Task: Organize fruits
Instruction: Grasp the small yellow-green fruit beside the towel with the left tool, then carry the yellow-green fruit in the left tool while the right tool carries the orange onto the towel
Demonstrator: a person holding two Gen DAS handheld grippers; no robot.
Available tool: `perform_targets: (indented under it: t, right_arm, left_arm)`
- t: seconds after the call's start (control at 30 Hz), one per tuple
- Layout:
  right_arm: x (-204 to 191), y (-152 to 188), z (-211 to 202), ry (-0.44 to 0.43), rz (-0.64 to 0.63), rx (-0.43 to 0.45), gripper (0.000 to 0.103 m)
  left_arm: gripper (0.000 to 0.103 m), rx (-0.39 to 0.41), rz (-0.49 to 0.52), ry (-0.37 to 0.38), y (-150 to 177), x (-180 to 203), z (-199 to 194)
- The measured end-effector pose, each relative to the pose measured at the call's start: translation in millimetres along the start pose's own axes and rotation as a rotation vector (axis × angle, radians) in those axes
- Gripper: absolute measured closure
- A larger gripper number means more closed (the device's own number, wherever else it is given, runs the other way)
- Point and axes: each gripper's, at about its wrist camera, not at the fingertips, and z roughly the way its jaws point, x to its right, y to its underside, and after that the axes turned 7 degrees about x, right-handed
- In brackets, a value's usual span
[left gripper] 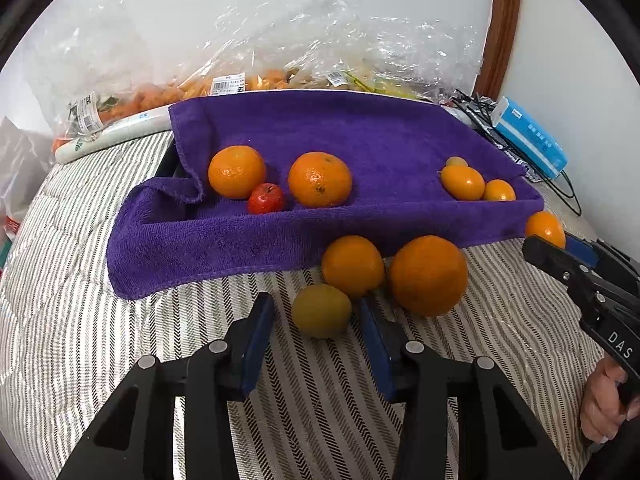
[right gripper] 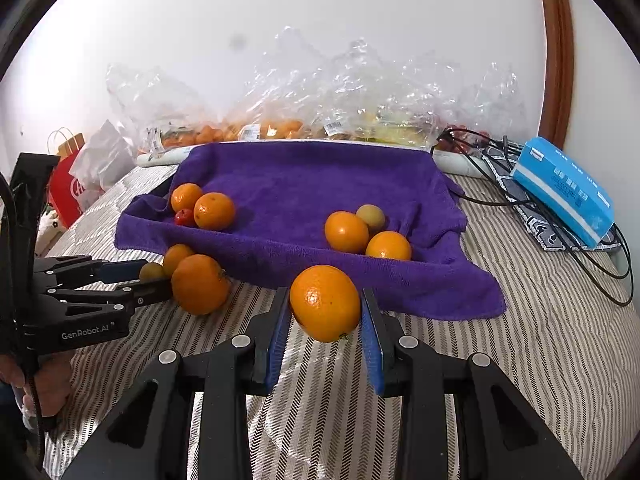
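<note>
A purple towel lines a tray on the striped cover. Its left side holds two oranges and a small red fruit; its right side holds small orange fruits. Two oranges lie in front of the towel. A small yellow-green fruit rests on the cover between the pads of my left gripper; a strip of cover shows between it and the left pad. My right gripper is shut on an orange, held just before the towel's front edge.
Clear plastic bags of fruit lean on the wall behind the tray. A blue tissue pack and black cables lie at the right. A red paper bag stands at the left. A hand holds the left gripper.
</note>
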Motion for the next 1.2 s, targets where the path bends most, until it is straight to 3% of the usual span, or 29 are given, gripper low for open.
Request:
perform_targets:
  t: [0.13, 0.23, 0.57, 0.9, 1.2]
  right_arm:
    - [1, 0, 0, -0.020, 0.002, 0.000, 0.069]
    - [1, 0, 0, -0.027, 0.003, 0.004, 0.069]
    - [-3, 0, -8, -0.055, -0.013, 0.040, 0.069]
    - [0, 0, -17, -0.031, 0.003, 0.086, 0.069]
    - [5, -1, -18, -0.031, 0.024, 0.092, 0.069]
  left_arm:
    - [0.075, 0.046, -0.044, 0.152, 1, -8, -10]
    - [0.075, 0.105, -0.063, 0.182, 3, -9, -23]
    - [0.075, 0.176, -0.047, 0.134, 3, -8, -35]
    - [0.075, 0.236, -0.039, 0.102, 3, -5, -45]
    - [0.075, 0.306, -0.063, 0.020, -1, -8, -52]
